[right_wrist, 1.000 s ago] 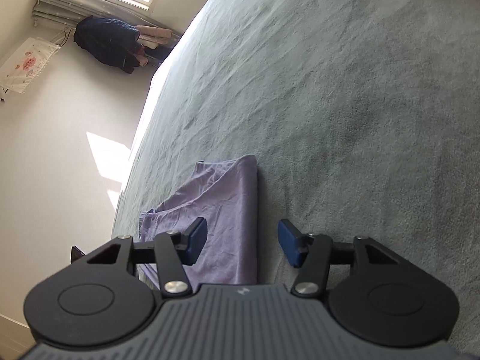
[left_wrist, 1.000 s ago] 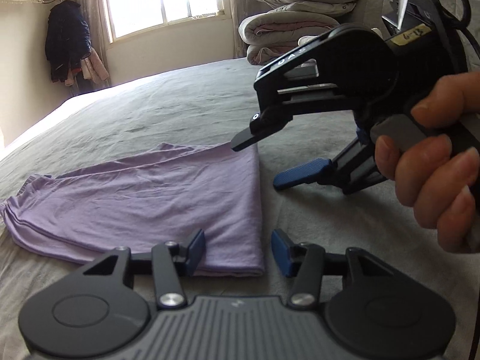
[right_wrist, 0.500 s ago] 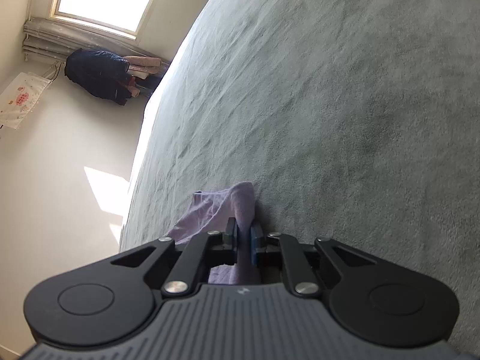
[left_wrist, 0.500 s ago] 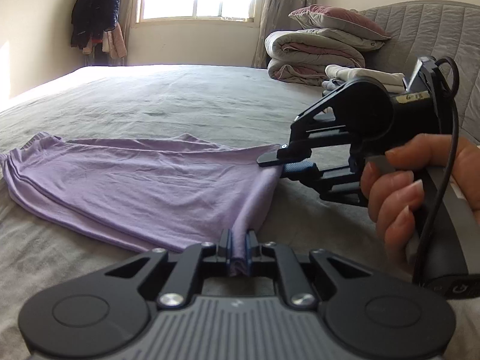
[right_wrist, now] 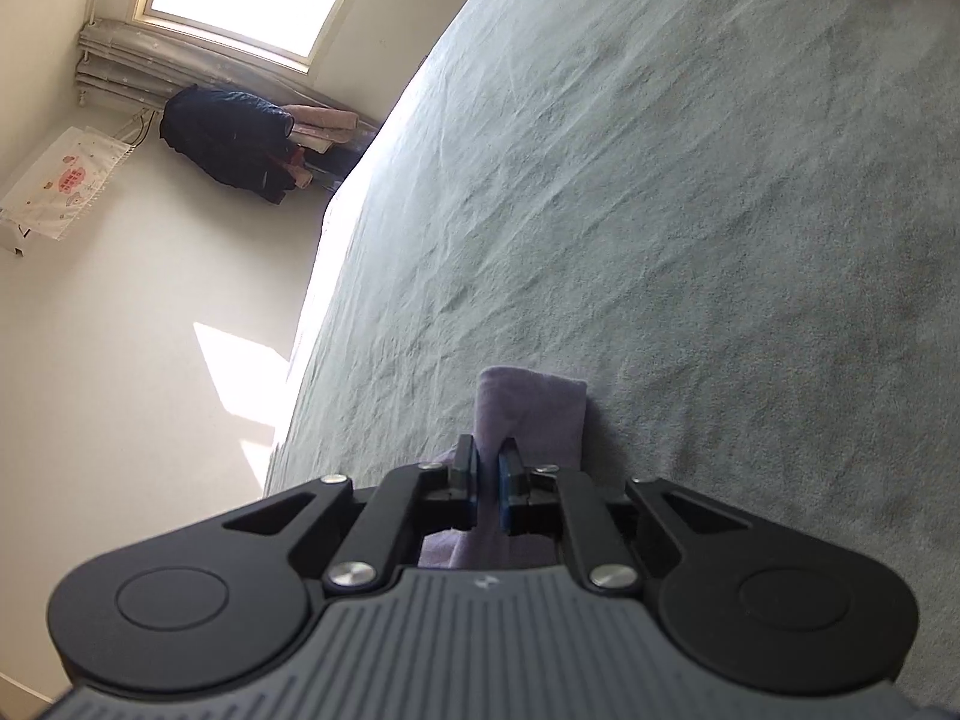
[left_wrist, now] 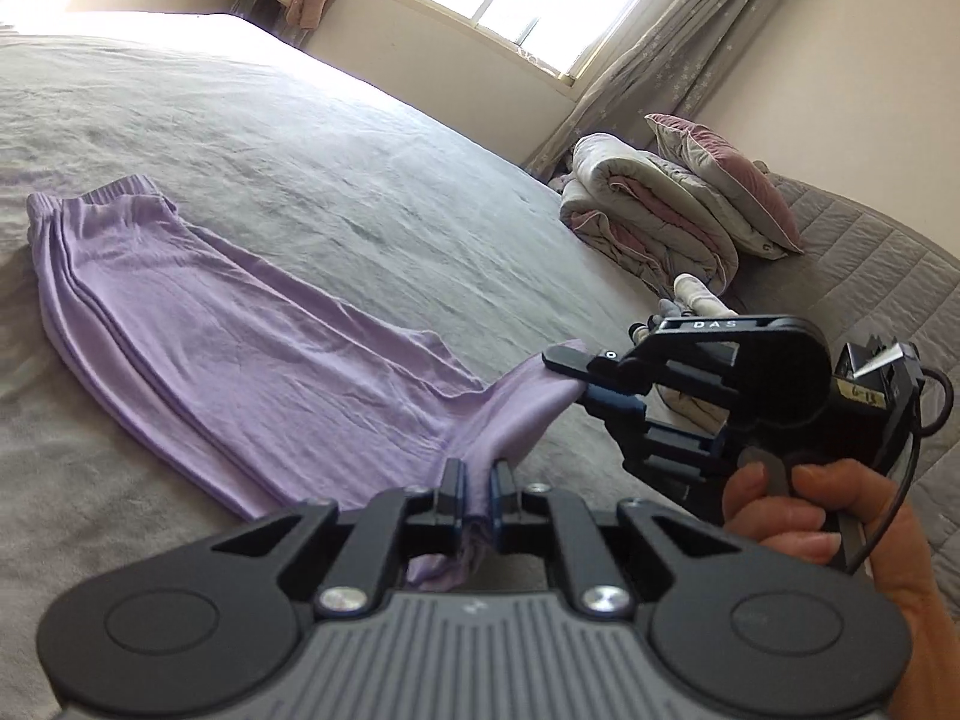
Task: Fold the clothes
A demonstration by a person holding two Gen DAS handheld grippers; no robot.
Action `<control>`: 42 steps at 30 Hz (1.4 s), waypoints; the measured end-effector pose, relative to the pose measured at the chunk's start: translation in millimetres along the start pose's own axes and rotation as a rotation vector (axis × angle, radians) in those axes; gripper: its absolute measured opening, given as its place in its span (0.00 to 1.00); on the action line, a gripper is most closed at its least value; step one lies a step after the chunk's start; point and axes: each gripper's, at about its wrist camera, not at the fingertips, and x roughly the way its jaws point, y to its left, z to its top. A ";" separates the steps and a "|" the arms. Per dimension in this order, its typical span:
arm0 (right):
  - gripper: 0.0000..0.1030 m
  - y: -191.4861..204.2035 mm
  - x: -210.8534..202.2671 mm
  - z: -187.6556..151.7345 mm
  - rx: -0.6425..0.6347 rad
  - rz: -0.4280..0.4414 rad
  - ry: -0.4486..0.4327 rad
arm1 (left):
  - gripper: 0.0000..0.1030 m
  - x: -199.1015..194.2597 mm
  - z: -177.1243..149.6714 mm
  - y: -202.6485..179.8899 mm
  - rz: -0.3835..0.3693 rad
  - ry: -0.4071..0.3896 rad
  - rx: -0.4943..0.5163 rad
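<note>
Garment [left_wrist: 198,324] pinched at one end by both grippers, lifted off bed [left_wrist: 360,138].
Left gripper [left_wrist: 477,489] fingers clamped on a purple fold; right gripper [left_wrist: 579,381], held by a hand [left_wrist: 798,516], clamped on the corner just beyond it. Rest of garment lies flat on bed, waistband end farthest from the grippers. Folded quilts [left_wrist: 660,222] sit at bed's far side.

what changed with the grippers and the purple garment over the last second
Both grippers went from open beside the purple garment to shut on its near edge: the left gripper on one corner, the right gripper on the other. That edge has been lifted off the grey bedspread. The waistband end stays flat on the bed.
</note>
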 end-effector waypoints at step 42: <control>0.18 129.9 210.9 -44.0 -0.198 -0.005 0.064 | 0.13 -45.1 123.7 180.5 0.303 -0.117 0.086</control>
